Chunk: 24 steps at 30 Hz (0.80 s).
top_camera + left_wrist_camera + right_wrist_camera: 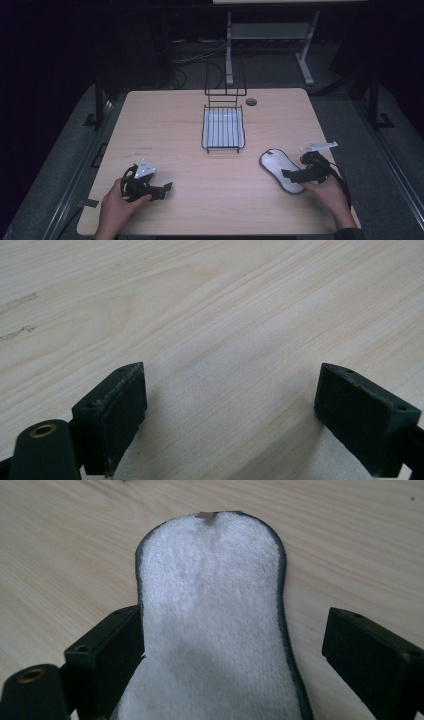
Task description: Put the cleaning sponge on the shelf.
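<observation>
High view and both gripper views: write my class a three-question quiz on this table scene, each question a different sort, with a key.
1. True or false: the white insole lies inside the wire basket.
2. Multiple choice: between which gripper's jaws does the insole lie? A) left gripper B) right gripper C) both
3. Short answer: what lies between the left gripper's jaws in its own view?

Key
1. False. It lies flat on the table, to the basket's right and nearer the person.
2. B. The jaws stand apart, one at each side; the left jaw reaches its edge, the right stands clear.
3. Bare tabletop; the jaws are spread wide.
</observation>
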Available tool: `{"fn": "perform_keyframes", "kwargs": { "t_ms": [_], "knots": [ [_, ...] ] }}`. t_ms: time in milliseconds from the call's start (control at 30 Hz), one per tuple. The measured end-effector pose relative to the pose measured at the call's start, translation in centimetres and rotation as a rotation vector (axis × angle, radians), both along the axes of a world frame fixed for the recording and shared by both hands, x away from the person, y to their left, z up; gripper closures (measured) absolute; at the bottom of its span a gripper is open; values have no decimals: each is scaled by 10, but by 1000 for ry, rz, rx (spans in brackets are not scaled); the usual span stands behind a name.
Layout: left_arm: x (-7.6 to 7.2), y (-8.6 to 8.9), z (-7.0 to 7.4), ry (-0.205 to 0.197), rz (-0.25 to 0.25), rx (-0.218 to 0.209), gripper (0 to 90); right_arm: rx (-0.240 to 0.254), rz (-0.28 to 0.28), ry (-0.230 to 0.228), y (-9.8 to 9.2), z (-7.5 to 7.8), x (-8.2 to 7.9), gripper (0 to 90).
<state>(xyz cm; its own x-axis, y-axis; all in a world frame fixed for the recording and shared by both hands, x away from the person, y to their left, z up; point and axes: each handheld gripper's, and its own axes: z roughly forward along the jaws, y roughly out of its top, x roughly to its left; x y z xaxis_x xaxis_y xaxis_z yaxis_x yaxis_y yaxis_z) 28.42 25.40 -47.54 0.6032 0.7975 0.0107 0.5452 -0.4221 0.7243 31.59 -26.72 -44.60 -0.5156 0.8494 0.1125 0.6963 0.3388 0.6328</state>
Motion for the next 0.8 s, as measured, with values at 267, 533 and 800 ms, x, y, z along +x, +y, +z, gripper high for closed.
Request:
{"fn": "perform_keyframes", "kwargs": {
  "t_ms": [267, 533, 800],
  "knots": [
    [0, 0, 0, -1, 2, -3, 127, 11, 8, 3, 8, -6, 12, 93],
    [0, 0, 0, -1, 3, -6, 127, -1, 14, 19, 12, -15, 17, 96],
    [0, 0, 0, 0, 2, -3, 127, -9, 24, 32, 14, -19, 18, 97]
  ]
}}
